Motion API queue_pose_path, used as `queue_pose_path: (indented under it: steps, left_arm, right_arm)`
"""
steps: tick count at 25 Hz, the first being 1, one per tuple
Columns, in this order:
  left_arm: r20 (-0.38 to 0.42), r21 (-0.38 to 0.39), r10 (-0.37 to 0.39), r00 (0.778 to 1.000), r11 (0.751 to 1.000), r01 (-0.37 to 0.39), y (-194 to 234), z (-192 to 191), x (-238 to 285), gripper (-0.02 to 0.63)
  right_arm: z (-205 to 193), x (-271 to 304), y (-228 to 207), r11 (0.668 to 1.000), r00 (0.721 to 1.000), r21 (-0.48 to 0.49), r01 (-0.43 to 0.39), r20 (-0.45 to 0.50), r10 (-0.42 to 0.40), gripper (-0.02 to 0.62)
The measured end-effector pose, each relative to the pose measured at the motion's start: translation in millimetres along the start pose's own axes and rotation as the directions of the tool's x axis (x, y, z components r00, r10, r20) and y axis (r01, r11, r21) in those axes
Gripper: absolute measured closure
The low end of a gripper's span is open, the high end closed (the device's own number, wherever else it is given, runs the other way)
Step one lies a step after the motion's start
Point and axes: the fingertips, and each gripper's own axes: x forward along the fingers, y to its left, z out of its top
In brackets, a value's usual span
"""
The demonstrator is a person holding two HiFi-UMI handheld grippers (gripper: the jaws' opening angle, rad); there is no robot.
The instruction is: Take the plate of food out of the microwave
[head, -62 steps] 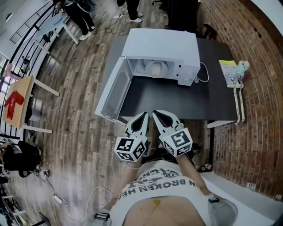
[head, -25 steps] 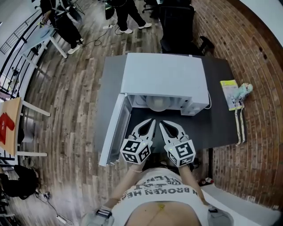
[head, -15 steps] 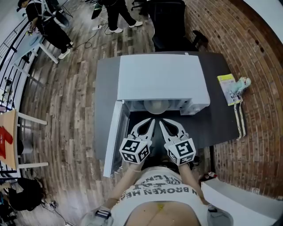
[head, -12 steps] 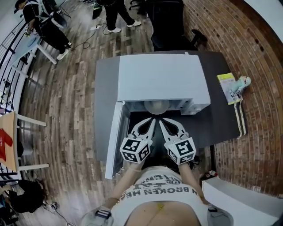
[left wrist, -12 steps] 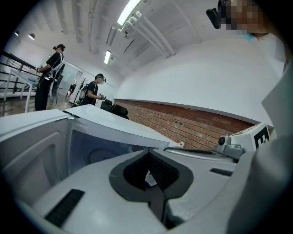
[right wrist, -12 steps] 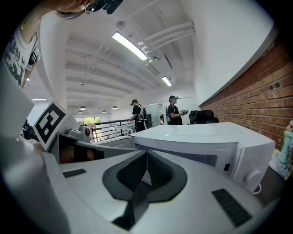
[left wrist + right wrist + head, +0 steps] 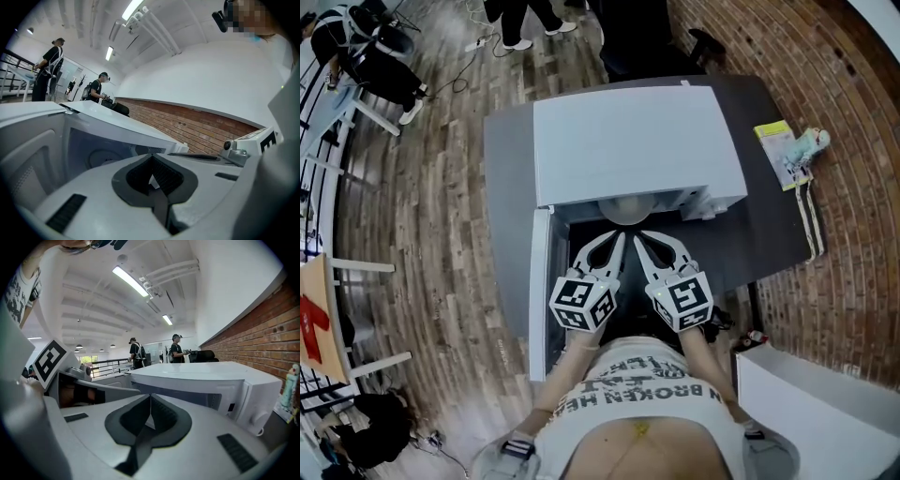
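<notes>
The white microwave (image 7: 637, 141) stands on a dark grey table (image 7: 759, 234) with its door (image 7: 539, 281) swung open to the left. In its opening a pale round plate or dish (image 7: 625, 212) shows partly; the food on it is hidden. My left gripper (image 7: 617, 240) and right gripper (image 7: 640, 237) are side by side just in front of the opening, both shut and empty. In the left gripper view the shut gripper (image 7: 151, 158) points at the cavity (image 7: 93, 154). In the right gripper view the shut gripper (image 7: 150, 398) faces the microwave's front (image 7: 211, 397).
A yellow-green booklet (image 7: 776, 150) and a small pale toy (image 7: 811, 142) lie at the table's right end by the brick surface. A white desk corner (image 7: 825, 403) is at lower right. People stand at the far end of the wooden floor (image 7: 441, 206).
The view has moved closer over the microwave, and both grippers have come up to its opening. Both have stayed shut.
</notes>
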Motion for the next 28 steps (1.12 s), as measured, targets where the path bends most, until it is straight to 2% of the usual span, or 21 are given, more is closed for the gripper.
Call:
queue_pose_path:
  steps: [13,28]
  left_arm:
    - [-0.04,-0.003,0.101,0.994,0.995,-0.101,34.9,-0.9,26.8,0.6]
    - [-0.111,-0.001,0.163,0.98,0.986,-0.164,70.0,-17.1,53.0,0.6]
  right_arm:
    - [-16.3,32.8,-39.0,0.999,0.998,0.041,-0.028,-0.063,0.031,0.586]
    - [-49.7,54.6,-79.8,0.997,0.989,0.075,0.016,-0.146,-0.005,0.586]
